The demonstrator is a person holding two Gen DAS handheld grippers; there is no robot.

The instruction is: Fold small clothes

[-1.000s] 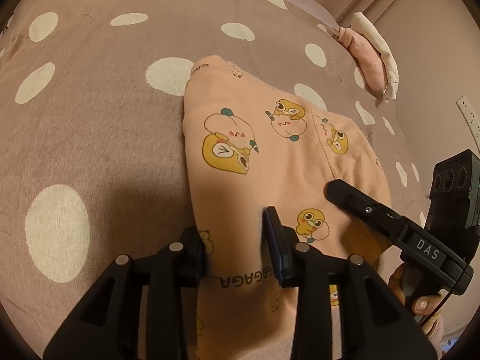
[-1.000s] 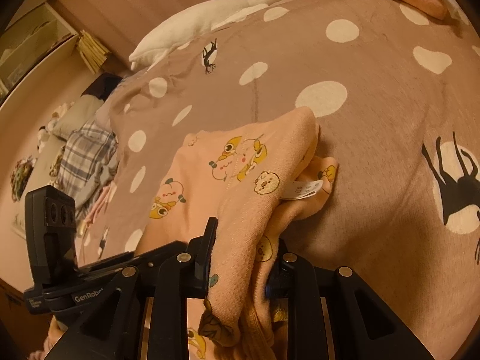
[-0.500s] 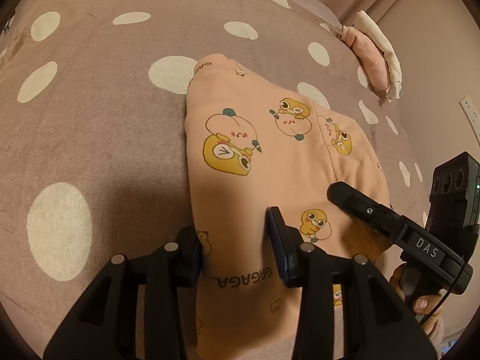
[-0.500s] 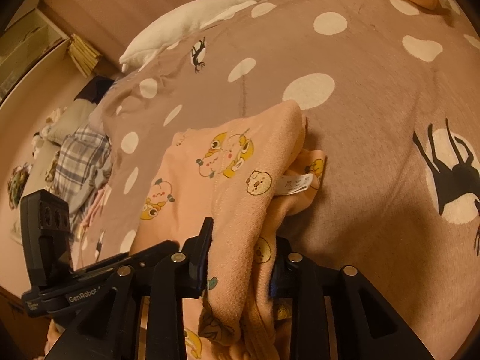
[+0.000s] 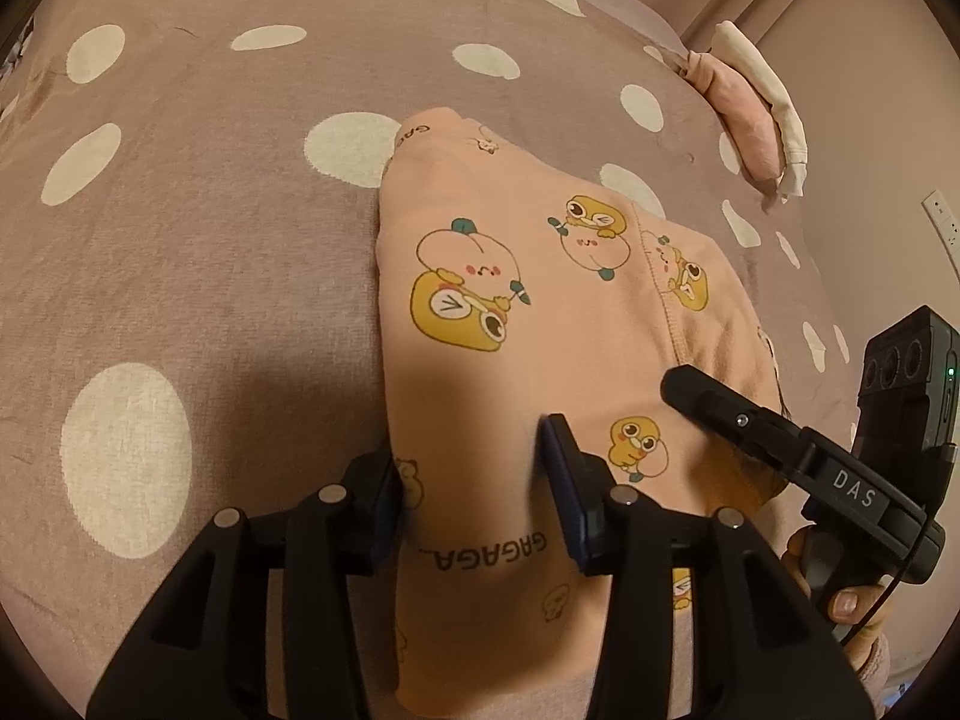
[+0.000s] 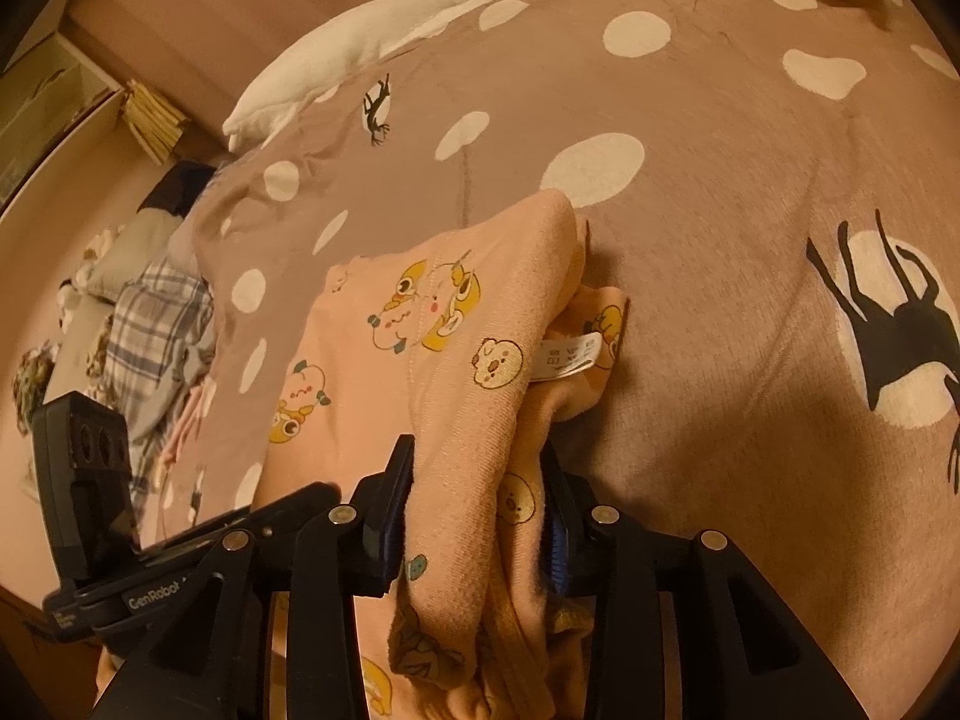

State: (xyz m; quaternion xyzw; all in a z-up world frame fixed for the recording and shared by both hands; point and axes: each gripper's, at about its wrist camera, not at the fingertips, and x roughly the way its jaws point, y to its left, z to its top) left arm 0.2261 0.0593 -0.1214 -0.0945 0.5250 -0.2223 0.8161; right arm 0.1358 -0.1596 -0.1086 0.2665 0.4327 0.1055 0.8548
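A small peach garment [image 5: 528, 312] printed with yellow ducks lies folded on the spotted brown bedspread [image 5: 198, 252]. My left gripper [image 5: 474, 468] straddles its near left edge with jaws apart, the fabric loose between them. My right gripper [image 6: 480, 480] is shut on a bunched fold of the same garment [image 6: 384, 360], held slightly raised; a white care label [image 6: 567, 357] shows under the fold. The right gripper also shows in the left wrist view [image 5: 708, 402], at the garment's right edge.
A white goose plush [image 6: 384, 30] lies at the far end of the bed. A pink and white cloth pile [image 5: 750, 114] sits at the bed's right edge. Plaid clothes [image 6: 150, 324] lie beside the bed. A wall socket [image 5: 939, 219] is at the right.
Both grippers have shifted slightly over the garment, which sits a little lower and flatter in the views. The grips look unchanged.
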